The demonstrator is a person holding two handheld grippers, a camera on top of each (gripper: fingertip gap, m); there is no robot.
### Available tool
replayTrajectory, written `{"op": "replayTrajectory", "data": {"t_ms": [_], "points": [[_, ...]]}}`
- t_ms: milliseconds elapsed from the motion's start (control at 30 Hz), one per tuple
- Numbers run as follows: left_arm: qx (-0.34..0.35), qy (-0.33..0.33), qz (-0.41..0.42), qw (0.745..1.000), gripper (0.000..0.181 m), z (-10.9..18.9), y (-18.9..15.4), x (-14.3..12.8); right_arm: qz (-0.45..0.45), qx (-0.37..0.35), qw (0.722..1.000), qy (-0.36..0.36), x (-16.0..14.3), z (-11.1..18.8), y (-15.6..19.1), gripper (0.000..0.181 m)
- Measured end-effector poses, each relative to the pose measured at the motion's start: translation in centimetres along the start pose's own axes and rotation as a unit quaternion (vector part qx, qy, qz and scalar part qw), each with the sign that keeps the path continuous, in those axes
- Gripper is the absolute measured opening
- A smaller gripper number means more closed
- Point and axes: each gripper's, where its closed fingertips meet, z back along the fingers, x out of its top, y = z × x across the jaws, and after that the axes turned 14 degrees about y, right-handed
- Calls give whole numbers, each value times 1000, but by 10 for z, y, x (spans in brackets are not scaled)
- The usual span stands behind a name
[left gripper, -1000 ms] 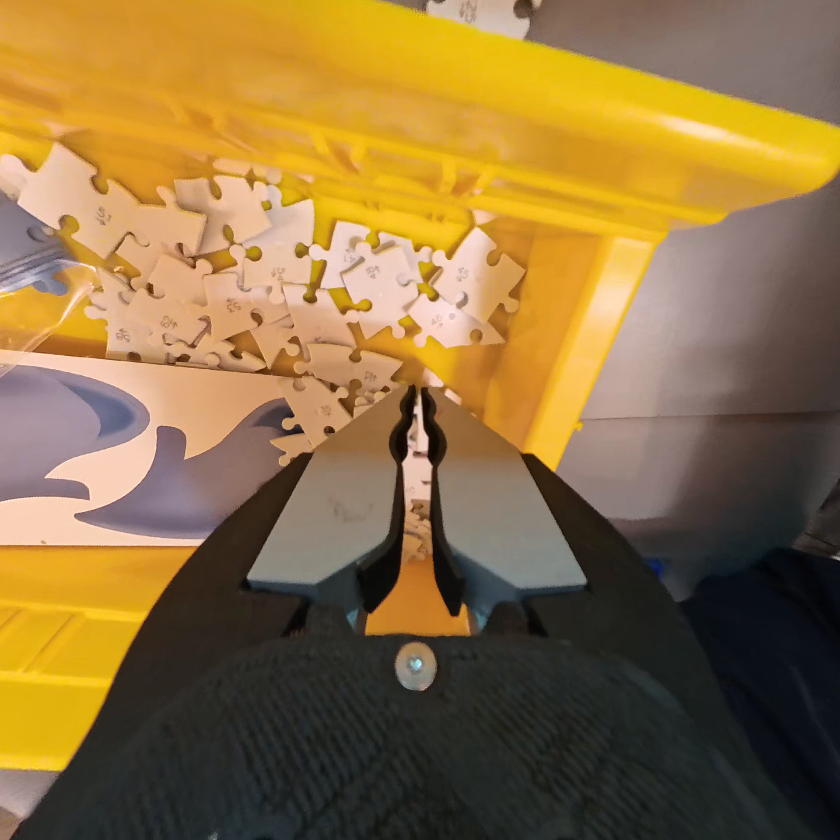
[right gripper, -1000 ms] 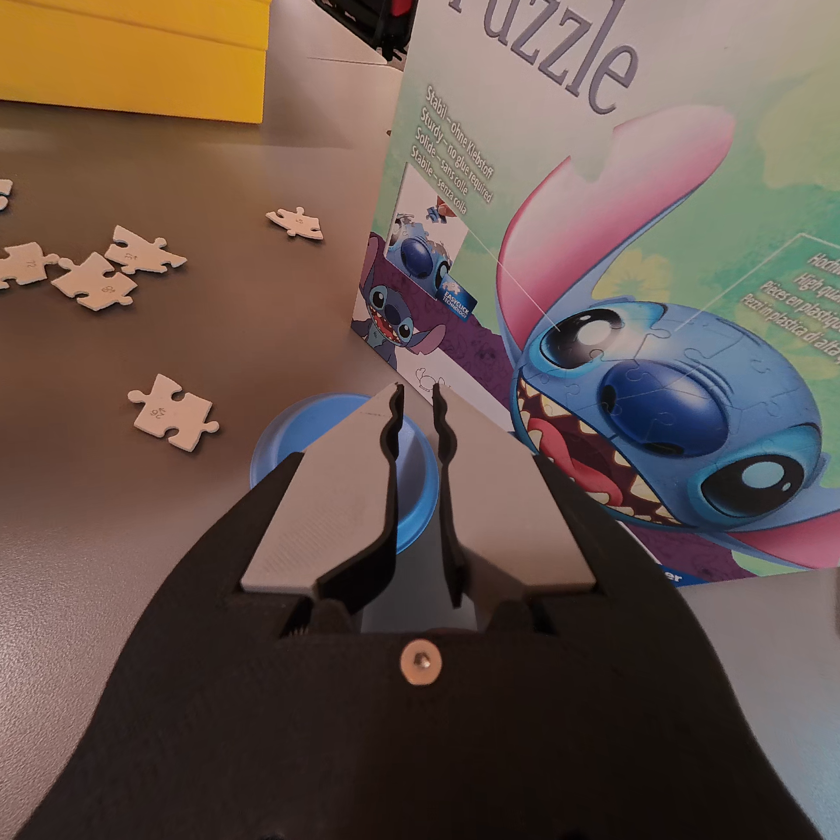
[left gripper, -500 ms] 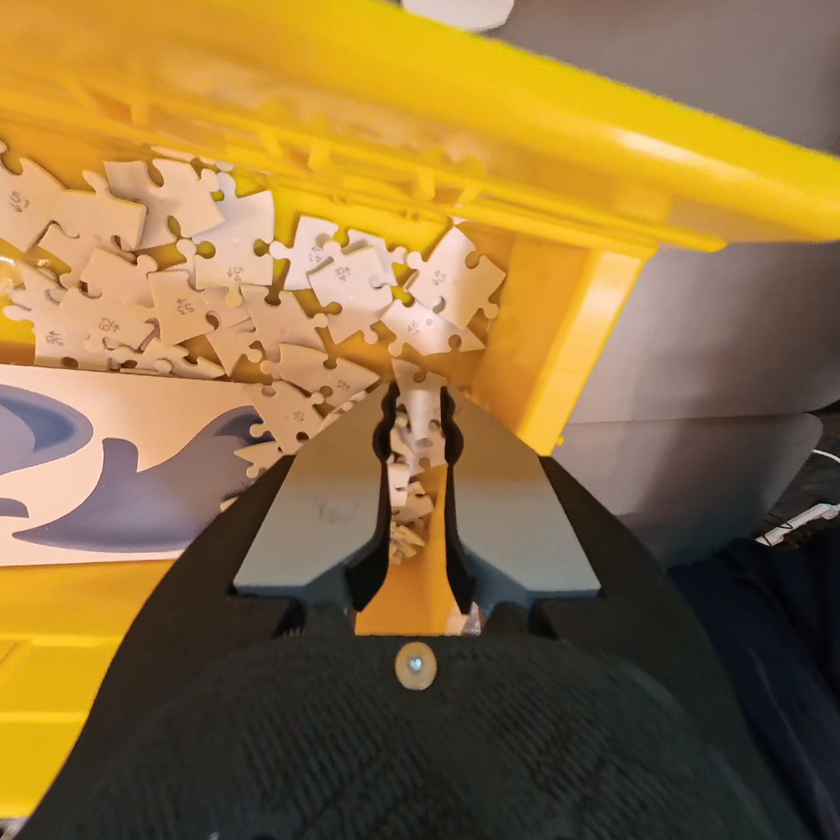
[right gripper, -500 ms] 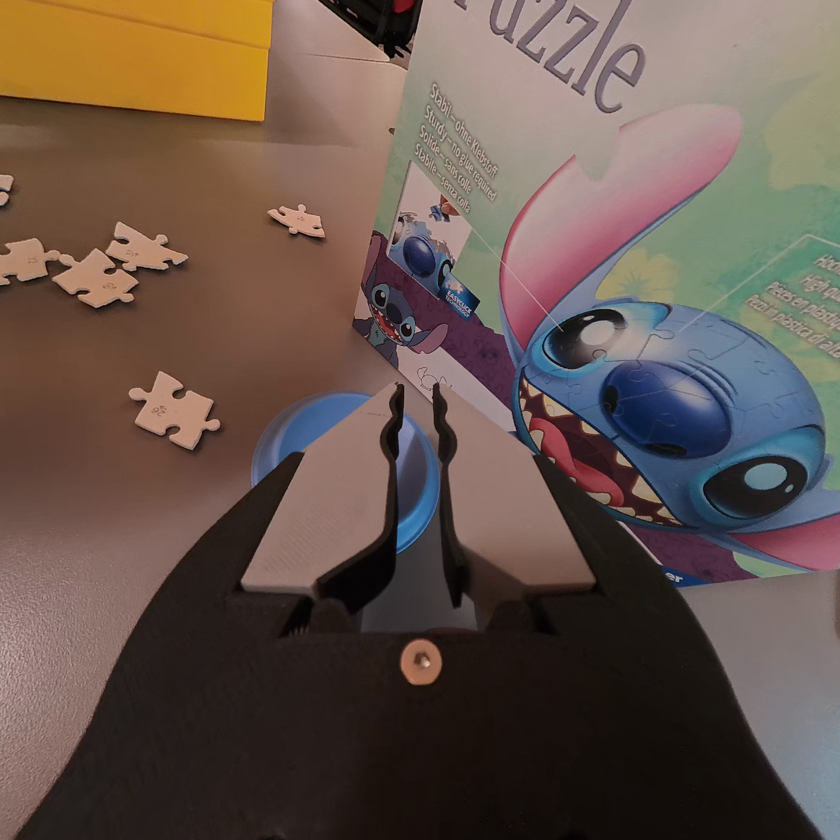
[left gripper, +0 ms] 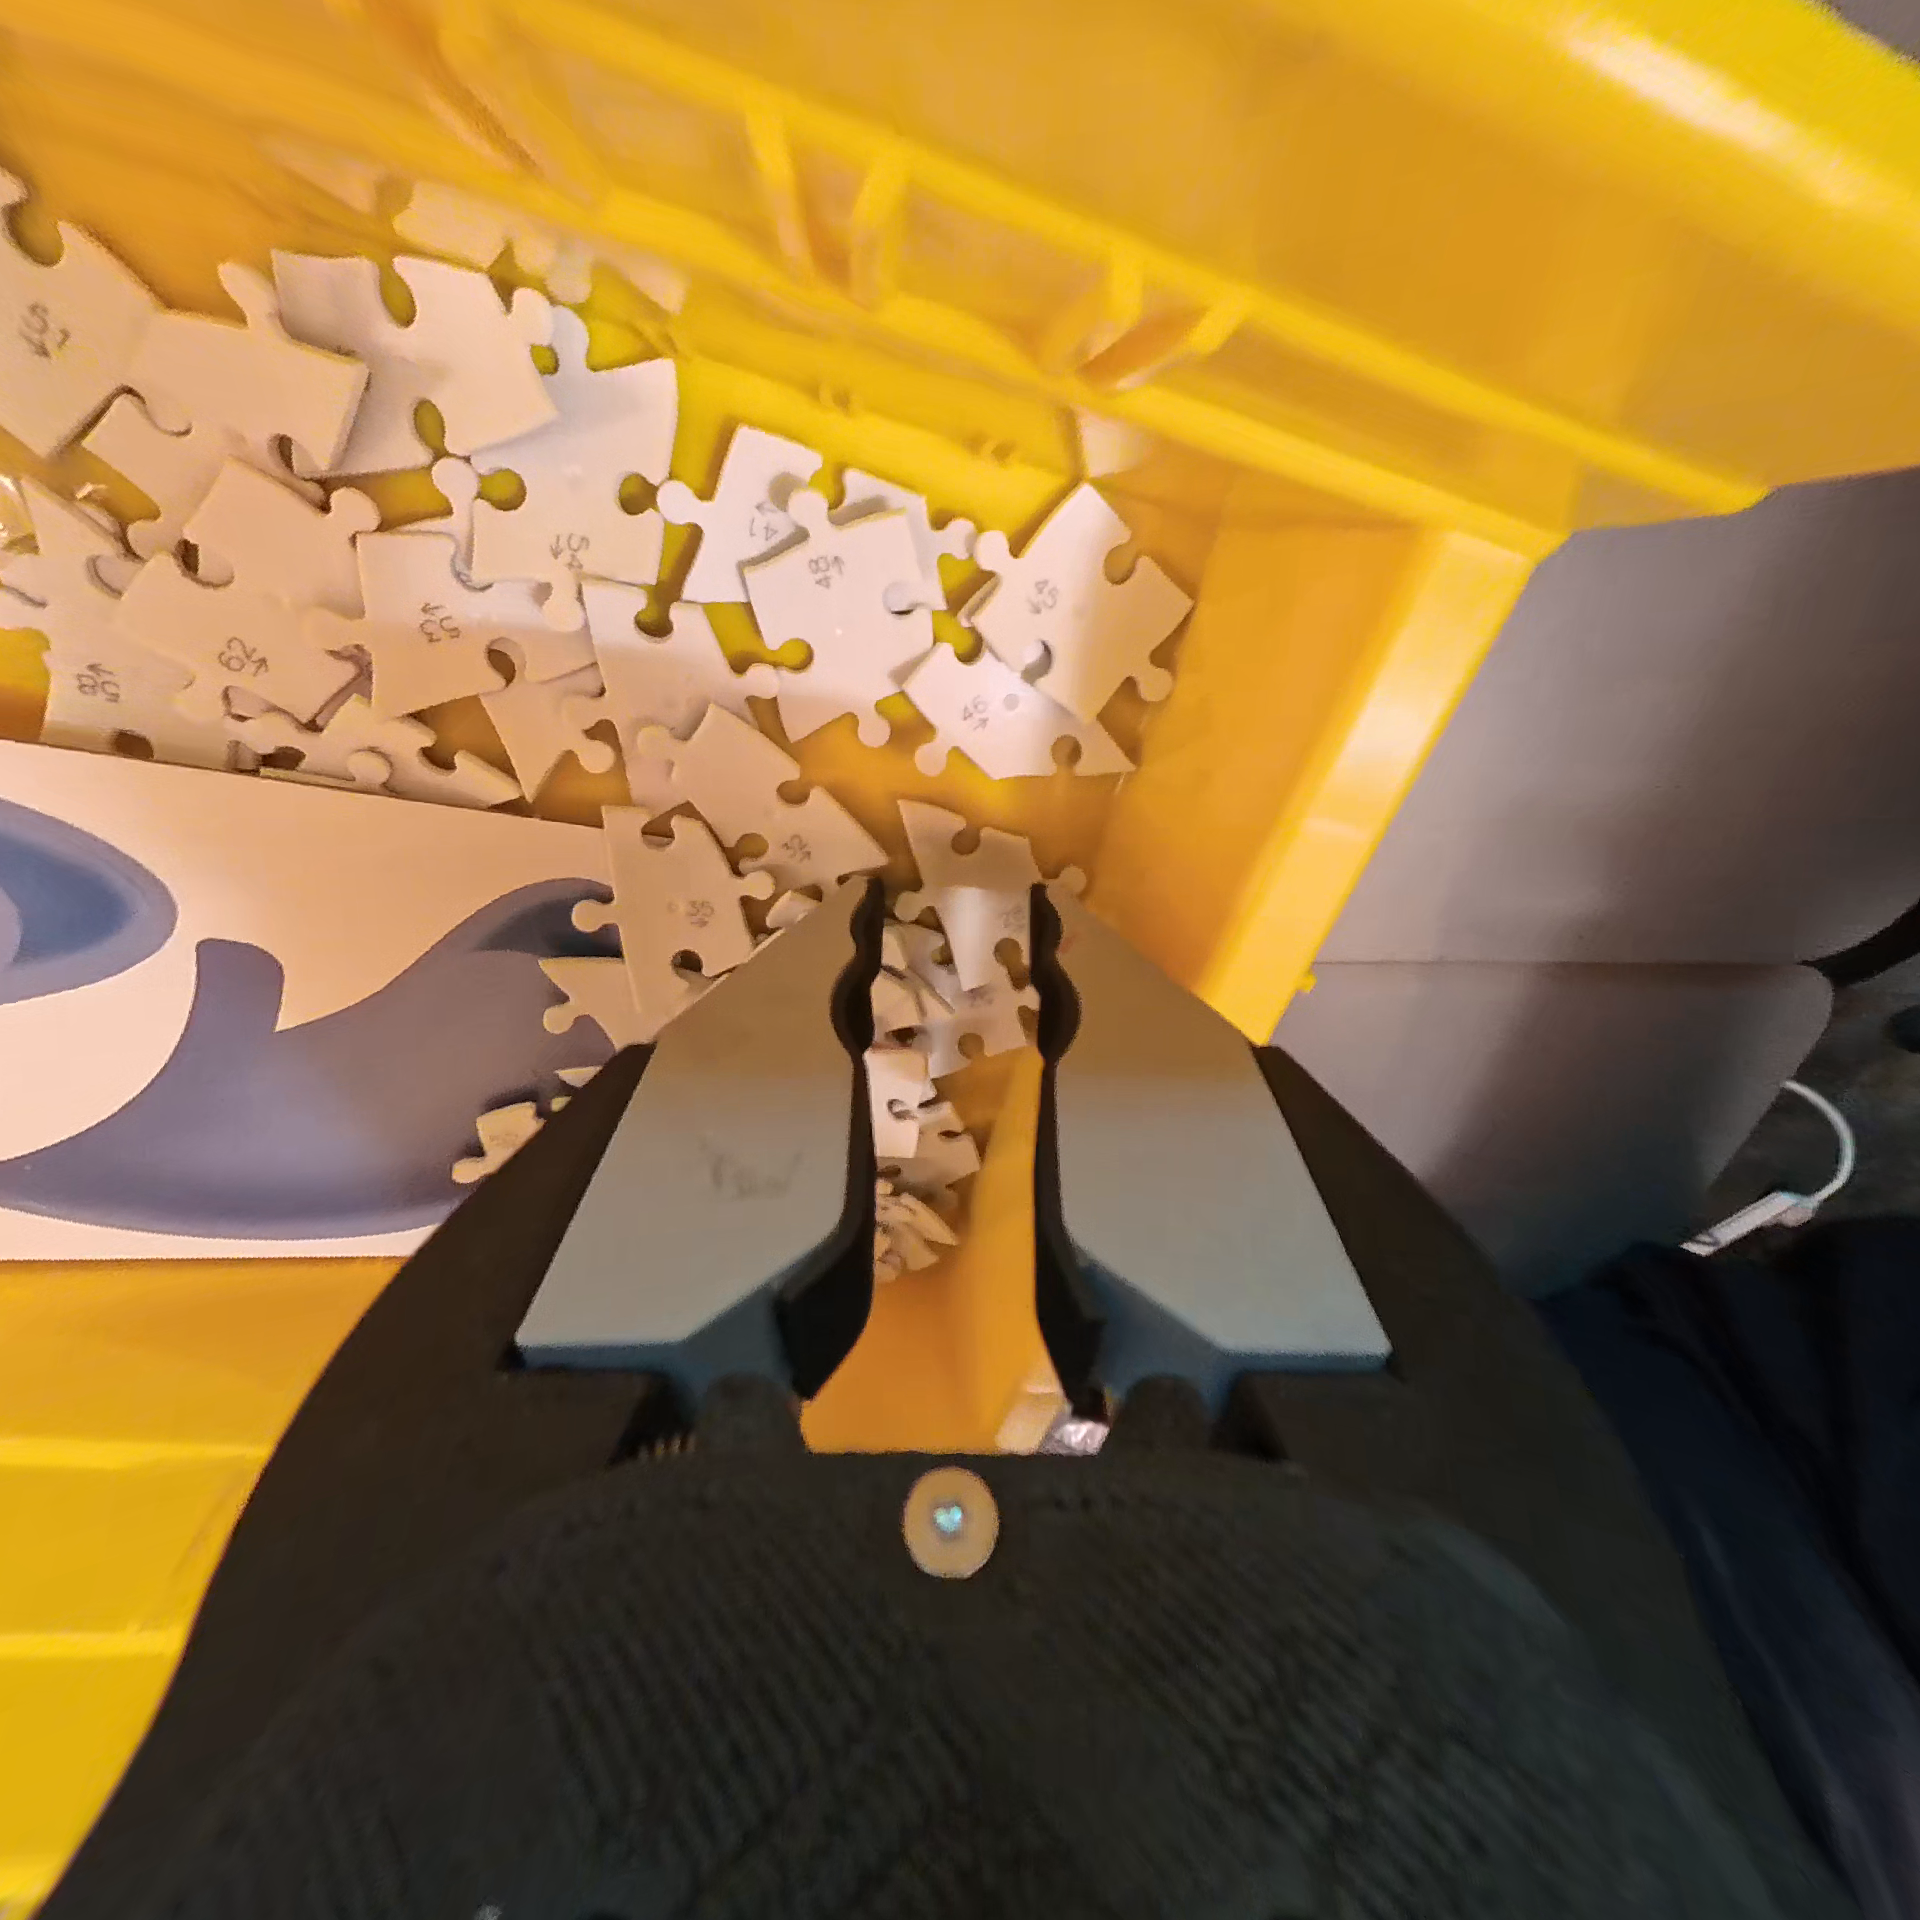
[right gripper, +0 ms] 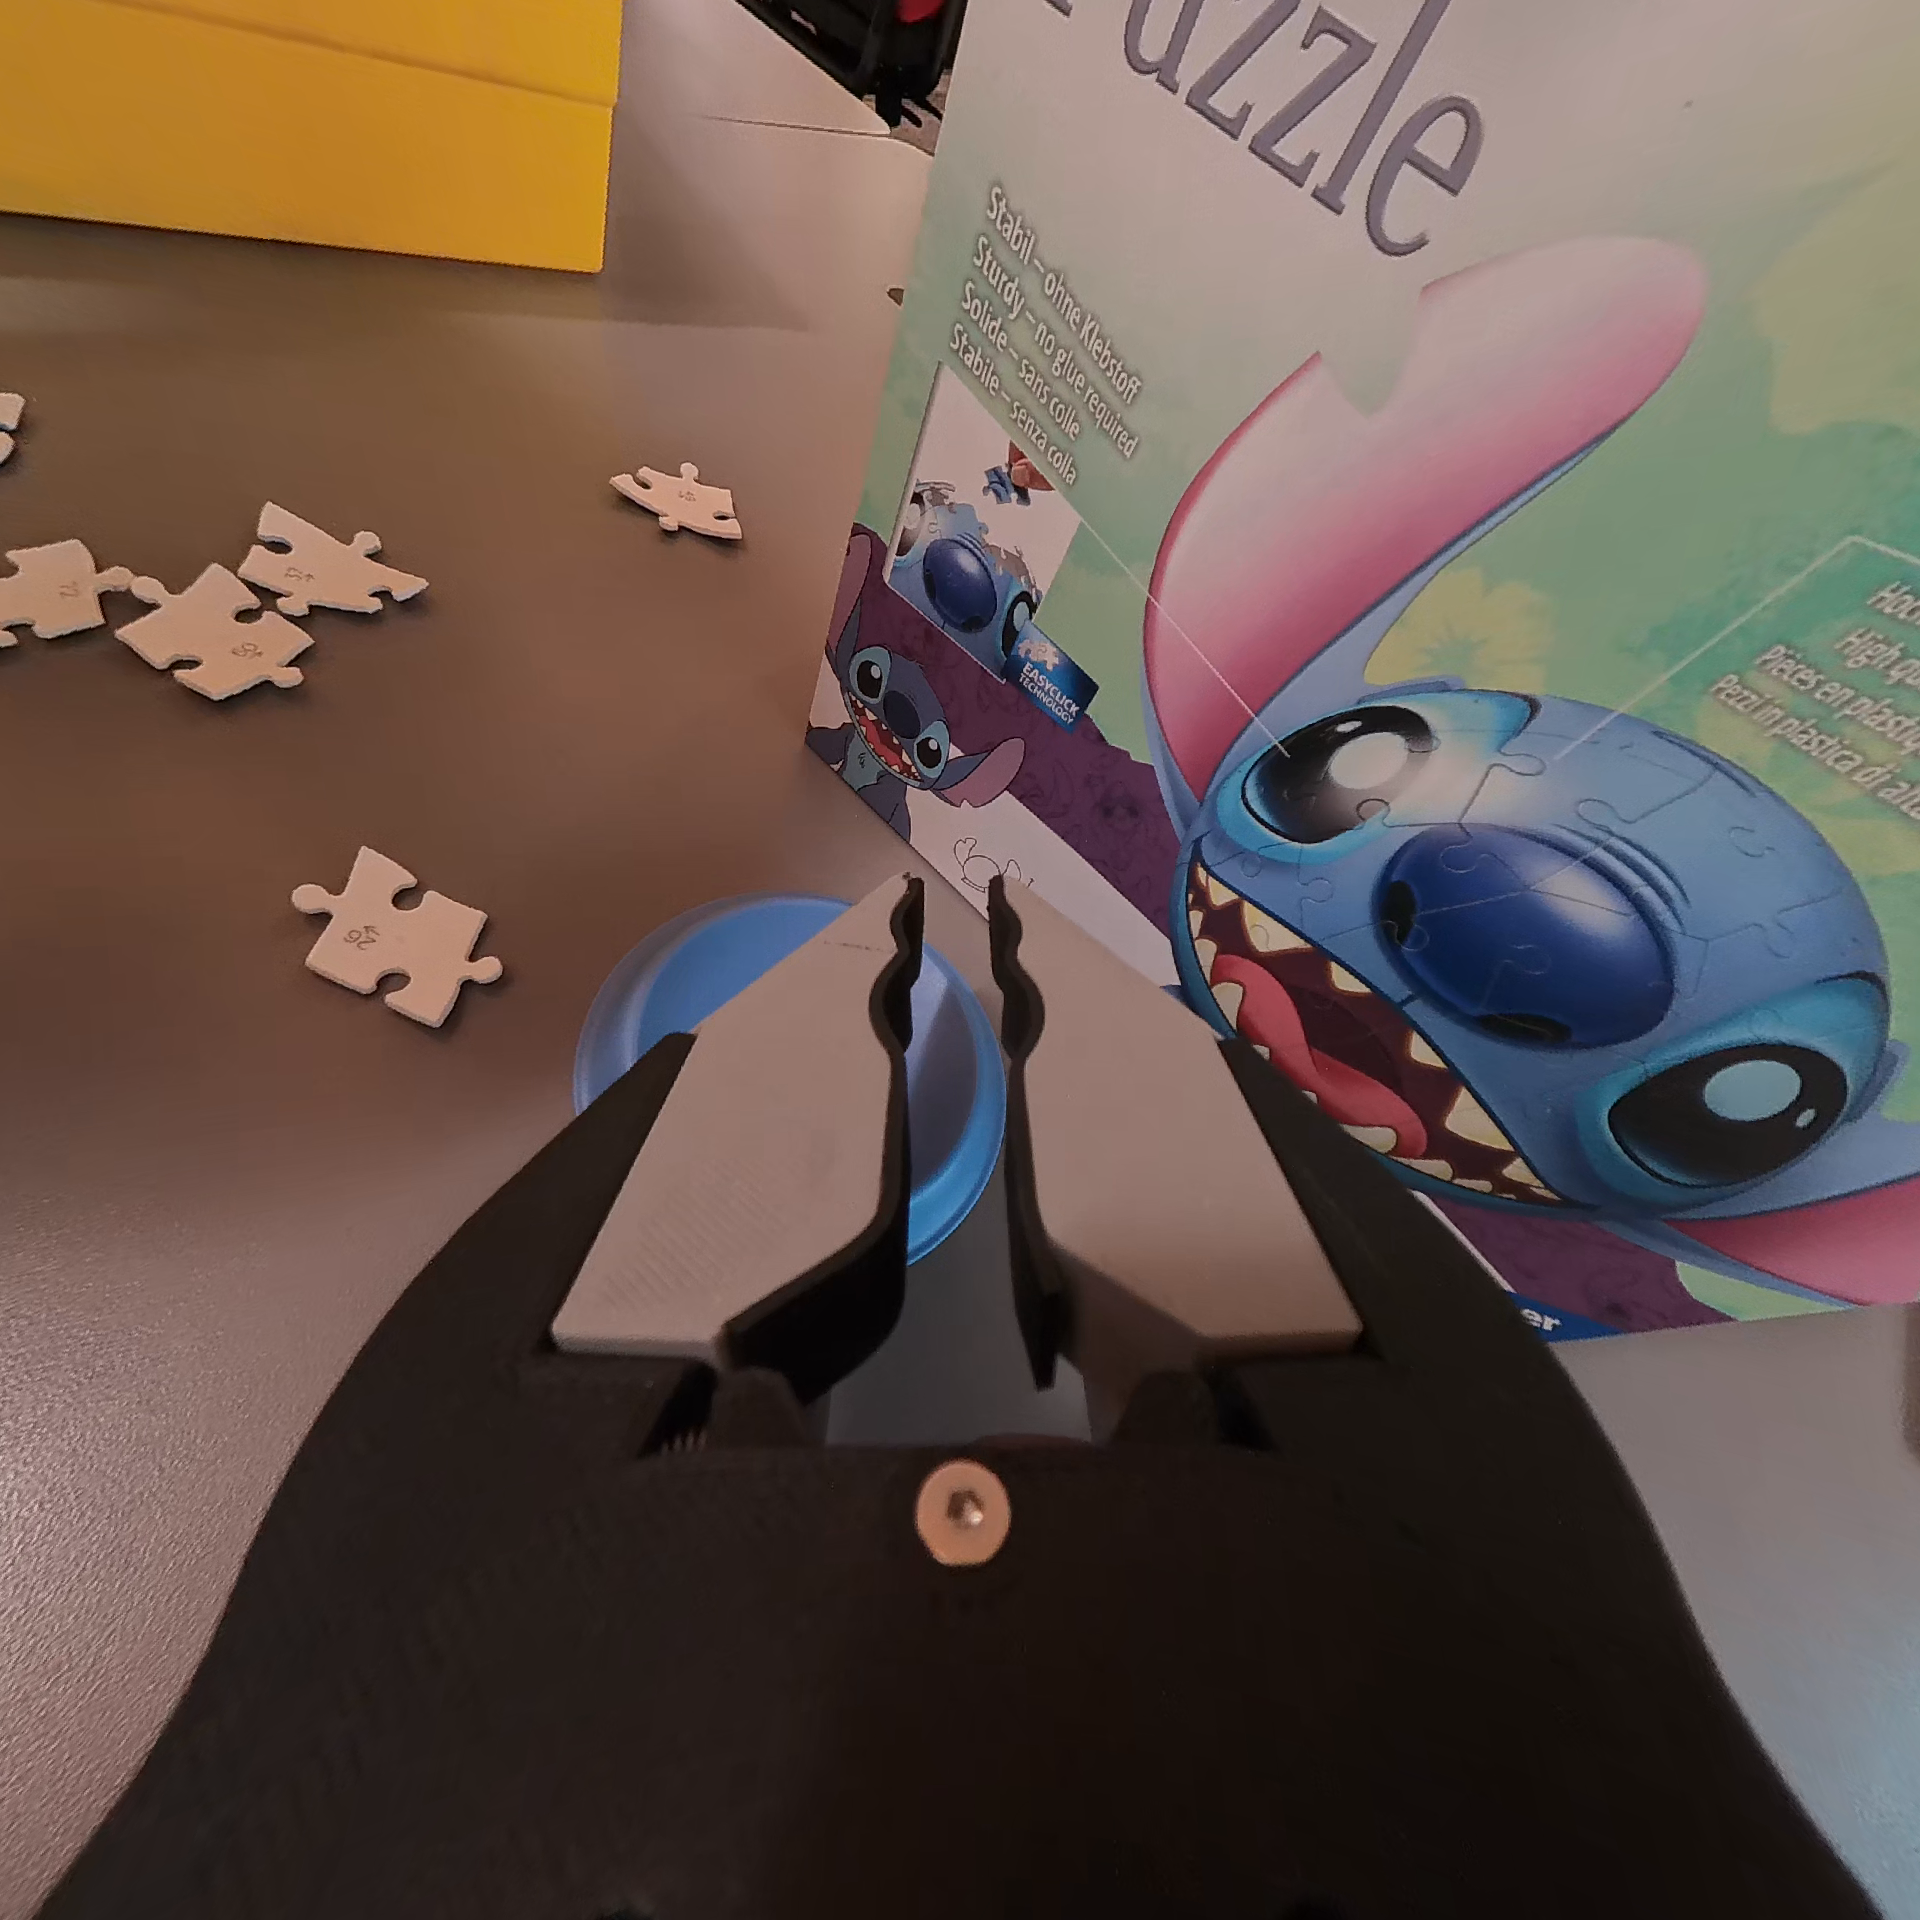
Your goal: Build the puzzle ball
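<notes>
You are at the very start: no ball, nor any joined pieces, shows anywhere. Most puzzle pieces [left gripper: 582, 582] lie heaped, blank side up, in the yellow bin [left gripper: 1351, 260]. Your left tongs [left gripper: 956, 914] are spread over one piece in the bin's corner, not yet pinching it. A few loose pieces [right gripper: 400, 935] lie scattered on the table [right gripper: 208, 1195]. Your right tongs [right gripper: 954, 894], slightly parted and empty, hover over the blue stand [right gripper: 623, 1023] beside the puzzle box [right gripper: 1455, 623].

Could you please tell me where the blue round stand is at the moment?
In the right wrist view, the blue round stand sits on the grey table, partly hidden under the right gripper, beside the upright puzzle box.
</notes>
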Motion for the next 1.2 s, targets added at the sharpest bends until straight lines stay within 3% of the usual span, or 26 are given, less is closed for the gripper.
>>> {"op": "replayTrajectory", "data": {"t_ms": [167,333,700,1200], "points": [[-18,-12,14,1000,28,1,-1,0,0,-1,1000,0,0,0,0,9],[27,11,-28,999,19,-1,1,-1,0,-1,1000,-1,0,0,0,9],[36,-1,-43,998,9,2,5,0,1,2,1000,-1,0,0,1,9],[63,-51,-61,995,0,26,3,-4,2,2,1000,0,0,-1,1,9]]}}
